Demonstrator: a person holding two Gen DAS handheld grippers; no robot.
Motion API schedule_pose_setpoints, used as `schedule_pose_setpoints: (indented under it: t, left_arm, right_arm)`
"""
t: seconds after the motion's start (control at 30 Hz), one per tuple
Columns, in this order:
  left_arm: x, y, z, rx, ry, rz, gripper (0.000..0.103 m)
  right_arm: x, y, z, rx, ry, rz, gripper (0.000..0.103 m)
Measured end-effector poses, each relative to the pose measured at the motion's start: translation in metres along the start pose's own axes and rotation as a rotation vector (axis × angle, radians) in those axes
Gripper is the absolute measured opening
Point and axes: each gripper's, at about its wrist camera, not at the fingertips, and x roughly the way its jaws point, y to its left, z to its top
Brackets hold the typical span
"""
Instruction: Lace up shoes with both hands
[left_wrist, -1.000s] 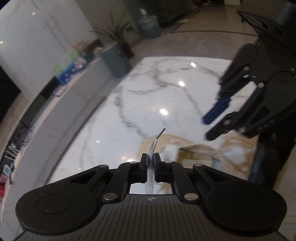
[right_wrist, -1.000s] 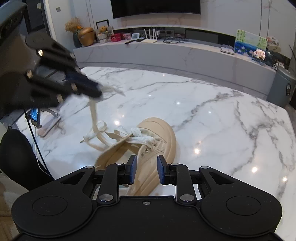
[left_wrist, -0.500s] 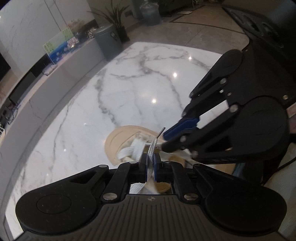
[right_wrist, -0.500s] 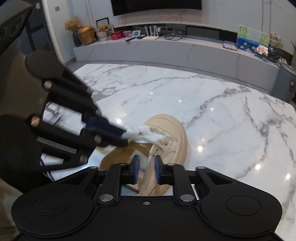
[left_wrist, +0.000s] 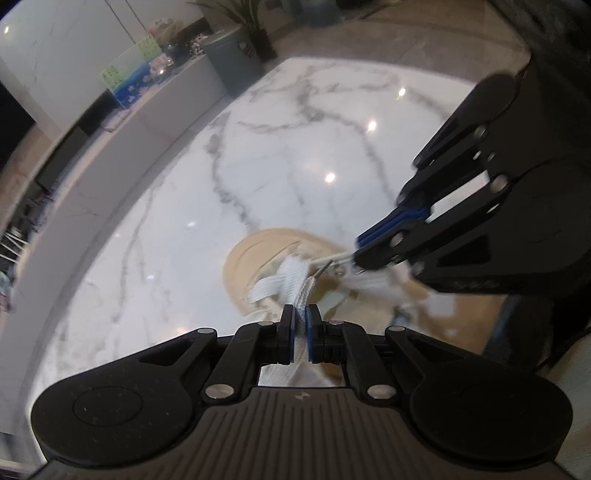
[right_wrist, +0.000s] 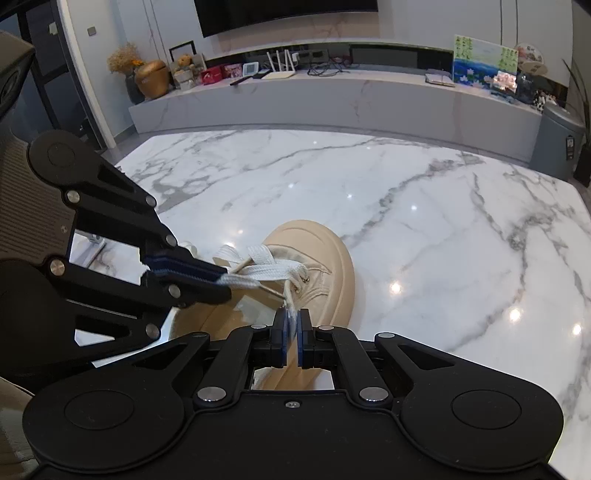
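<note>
The left gripper (left_wrist: 301, 325) is pinching a flat white shoelace (left_wrist: 304, 291) between its blue pads, jaws clenched on it, with the lace's stiff tip (left_wrist: 324, 266) sticking up just past the fingers. Seen from the right wrist view, this same left gripper (right_wrist: 225, 282) is reaching in from the left, its fingertips hovering over the shoe's eyelet rows. The right gripper (right_wrist: 291, 325) is also clamped, and a thin strand of lace (right_wrist: 290, 301) is running up from between its pads toward a metal eyelet (right_wrist: 305, 279). From the left wrist view, the right gripper (left_wrist: 356, 253) is coming in from the right with its blue tips over the shoe's tongue.

Beyond the two grippers, a tan shoe (right_wrist: 314, 258) is sitting on a white marble counter (right_wrist: 424, 229), toe pointing away, partly laced with loose crossings.

The lace looks soft, light and floppy, so it is likely sagging wherever it is unsupported; holding it close to the hard tip probably gives the best control for threading. The shoe looks light, with a thick rubbery sole, and the polished counter looks slippery, so a firm pull on the lace may drag the shoe along.
</note>
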Motion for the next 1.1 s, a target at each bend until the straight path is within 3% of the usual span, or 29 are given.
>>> schedule_pose_setpoints:
  t: [0.47, 0.77, 1.1]
  left_arm:
    - [0.008, -0.007, 0.003, 0.044, 0.039, 0.027, 0.007]
    - [0.01, -0.008, 0.004, 0.03, 0.034, 0.008, 0.008]
    - [0.011, -0.007, 0.004, 0.025, 0.043, 0.035, 0.009]
  right_arm:
    - [-0.001, -0.002, -0.003, 0.003, -0.006, 0.001, 0.003]
    - [-0.001, -0.005, -0.003, 0.009, -0.005, 0.003, 0.003]
    - [-0.004, -0.007, -0.003, 0.005, -0.006, 0.006, 0.003]
